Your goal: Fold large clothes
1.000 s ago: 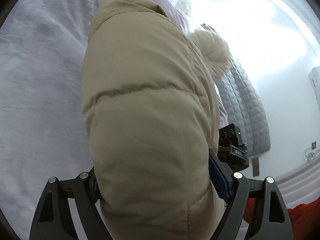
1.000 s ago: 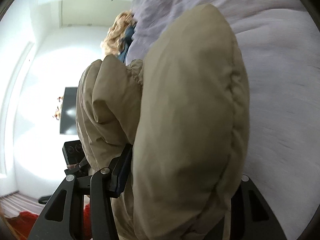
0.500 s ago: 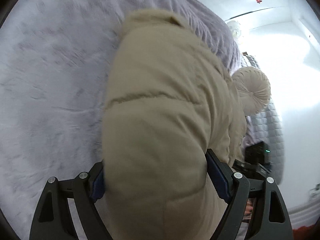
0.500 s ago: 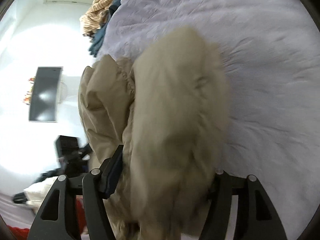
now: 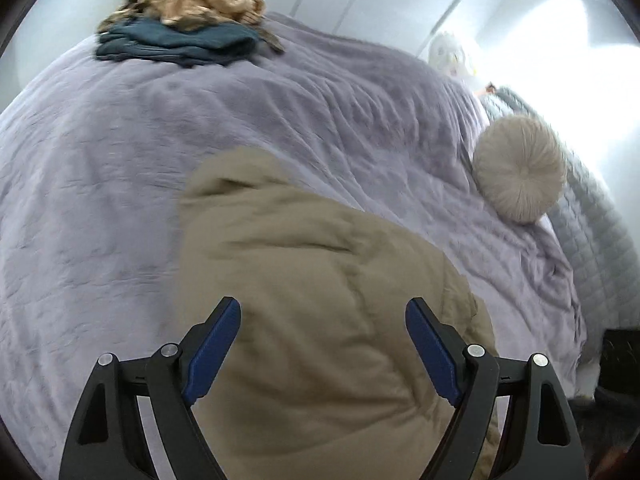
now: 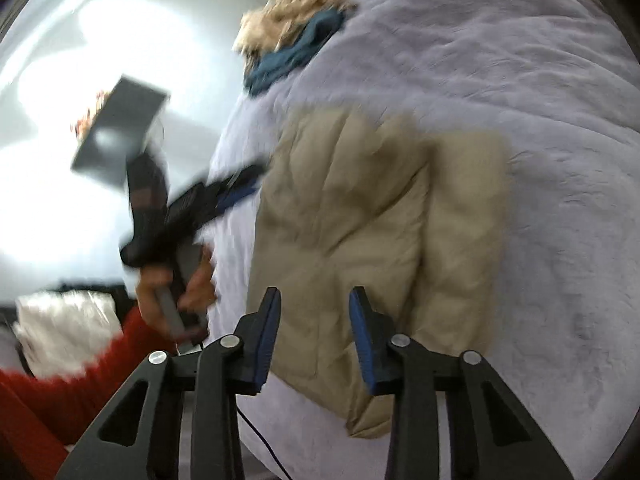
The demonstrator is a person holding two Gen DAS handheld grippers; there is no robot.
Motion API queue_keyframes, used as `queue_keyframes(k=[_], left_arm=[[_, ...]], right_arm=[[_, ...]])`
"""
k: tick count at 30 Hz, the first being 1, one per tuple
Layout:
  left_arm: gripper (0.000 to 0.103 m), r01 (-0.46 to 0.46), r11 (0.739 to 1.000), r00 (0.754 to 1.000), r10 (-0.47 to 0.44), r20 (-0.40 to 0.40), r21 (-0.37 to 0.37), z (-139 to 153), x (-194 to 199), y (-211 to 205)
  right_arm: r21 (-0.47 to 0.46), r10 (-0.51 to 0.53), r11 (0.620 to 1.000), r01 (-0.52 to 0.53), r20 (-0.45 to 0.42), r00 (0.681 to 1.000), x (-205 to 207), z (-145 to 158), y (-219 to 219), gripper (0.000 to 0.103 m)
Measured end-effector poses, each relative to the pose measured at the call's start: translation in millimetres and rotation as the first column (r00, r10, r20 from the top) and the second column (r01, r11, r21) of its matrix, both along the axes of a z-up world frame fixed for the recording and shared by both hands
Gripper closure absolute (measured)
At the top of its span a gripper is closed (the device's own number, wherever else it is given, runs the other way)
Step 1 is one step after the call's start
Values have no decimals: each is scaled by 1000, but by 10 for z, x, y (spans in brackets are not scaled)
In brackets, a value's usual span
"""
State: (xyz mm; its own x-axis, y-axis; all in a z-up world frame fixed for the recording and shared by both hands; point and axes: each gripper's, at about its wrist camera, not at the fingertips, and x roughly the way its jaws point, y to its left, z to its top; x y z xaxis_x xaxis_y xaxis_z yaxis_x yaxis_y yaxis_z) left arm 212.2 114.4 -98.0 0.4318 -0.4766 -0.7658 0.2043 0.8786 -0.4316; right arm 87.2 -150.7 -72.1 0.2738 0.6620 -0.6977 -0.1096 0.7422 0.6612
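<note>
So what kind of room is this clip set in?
Most likely a bedroom: a bed under a lilac blanket, a round cushion at its edge, and a pile of clothes beyond the beige puffer jacket.

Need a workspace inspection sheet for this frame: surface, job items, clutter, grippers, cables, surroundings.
Surface: lavender bedspread, wrinkled.
Job's things: beige puffer jacket lying folded on the bed, released.
Clutter: pile of tan and teal clothes at the far edge; round cream cushion on the bed.
Grippers: left gripper open above the jacket; right gripper open.
Cables: thin black cable by the right gripper.
Surroundings: white walls, dark wall screen, grey quilted blanket.
</note>
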Motion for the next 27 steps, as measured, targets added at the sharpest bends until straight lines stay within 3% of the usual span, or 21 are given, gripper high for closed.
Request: queue_keyframes(k=[3, 6, 9, 12, 17, 27], left_arm=[[17, 28, 996, 999, -30, 14, 79, -46, -29, -335], [17, 62, 981, 997, -67, 25, 183, -163, -121, -608], [17, 103, 954, 991, -122, 49, 280, -261, -254, -844], [17, 113, 935, 989, -137, 50, 336, -223, -340, -933], [17, 90, 930, 995, -103, 17, 357, -5, -480, -848], [17, 4, 936, 999, 13, -45, 352, 394, -985, -320]], right_arm=[[-159, 28, 987, -35, -46, 999, -169, -270, 165, 66], [-348, 8, 936, -40, -93, 996, -433, -608, 110, 67], [-264, -93, 963, 43, -179, 979, -542, -887, -75, 67], [-231, -136, 969, 89, -195, 971, -567, -920, -164, 67], [-298, -104, 954, 43, -192, 976, -527, -954, -76, 67], [-333, -166, 940, 76, -252, 953, -466, -915, -22, 66]])
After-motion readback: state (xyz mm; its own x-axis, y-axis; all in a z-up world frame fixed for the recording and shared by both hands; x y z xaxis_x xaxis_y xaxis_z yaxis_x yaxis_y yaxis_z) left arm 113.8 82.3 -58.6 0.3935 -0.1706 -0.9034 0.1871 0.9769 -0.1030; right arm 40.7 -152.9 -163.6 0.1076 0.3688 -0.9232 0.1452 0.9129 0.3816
